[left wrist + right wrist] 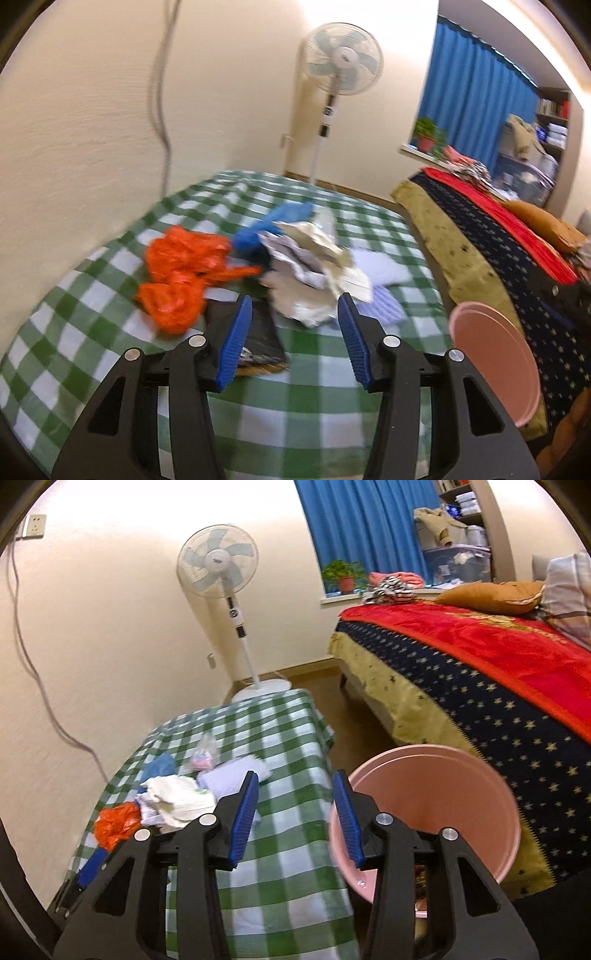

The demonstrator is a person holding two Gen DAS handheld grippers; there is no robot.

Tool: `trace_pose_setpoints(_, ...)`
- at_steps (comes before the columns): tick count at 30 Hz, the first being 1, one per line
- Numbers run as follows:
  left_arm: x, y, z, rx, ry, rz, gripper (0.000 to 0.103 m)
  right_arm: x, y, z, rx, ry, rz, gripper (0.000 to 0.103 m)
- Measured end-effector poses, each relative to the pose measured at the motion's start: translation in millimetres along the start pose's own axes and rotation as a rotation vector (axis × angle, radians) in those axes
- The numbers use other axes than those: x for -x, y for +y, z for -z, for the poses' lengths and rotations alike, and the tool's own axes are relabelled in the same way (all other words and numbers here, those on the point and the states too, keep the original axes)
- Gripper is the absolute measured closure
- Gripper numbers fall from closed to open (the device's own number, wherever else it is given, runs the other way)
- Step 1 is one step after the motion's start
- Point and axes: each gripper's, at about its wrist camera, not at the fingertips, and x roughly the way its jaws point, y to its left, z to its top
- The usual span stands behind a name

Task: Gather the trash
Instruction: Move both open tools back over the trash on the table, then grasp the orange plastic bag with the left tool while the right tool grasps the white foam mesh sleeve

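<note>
Trash pile (280, 266) just beyond left tool (295, 306)

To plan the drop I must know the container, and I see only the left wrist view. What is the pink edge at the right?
Observer: A pink bucket, open on top, beside the checked table.
Operator: Is something in the right jaws?
Observer: No, the right gripper is open, nothing between its jaws.
Operator: More trash behind the crumpled paper?
Observer: Yes, a small clear bag lies beyond it.
</note>
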Motion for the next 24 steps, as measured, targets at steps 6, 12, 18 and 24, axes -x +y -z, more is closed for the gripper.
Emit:
trace_pose_setpoints(6, -7, 17, -4, 0.029, -0.011, -0.063, 0.055, -19, 12, 8, 0.003, 0.031, -0.055, 0.068)
trace_pose_setpoints(12, -18, 32, -7, 0.071, 0.000, -0.107, 0.055, -43, 9, 13, -0.027, 0.076, -0.070, 0.069)
trace_pose_setpoints(18, -26, 43, -16, 0.105, -0.012, -0.144, 0.055, -68, 15, 13, -0.028, 0.113, -0.094, 0.069)
trace_pose_setpoints(24, -33, 56, -21, 0.129, -0.007, -0.188, 0.055, -93, 21, 19, -0.032, 0.164, -0.106, 0.069)
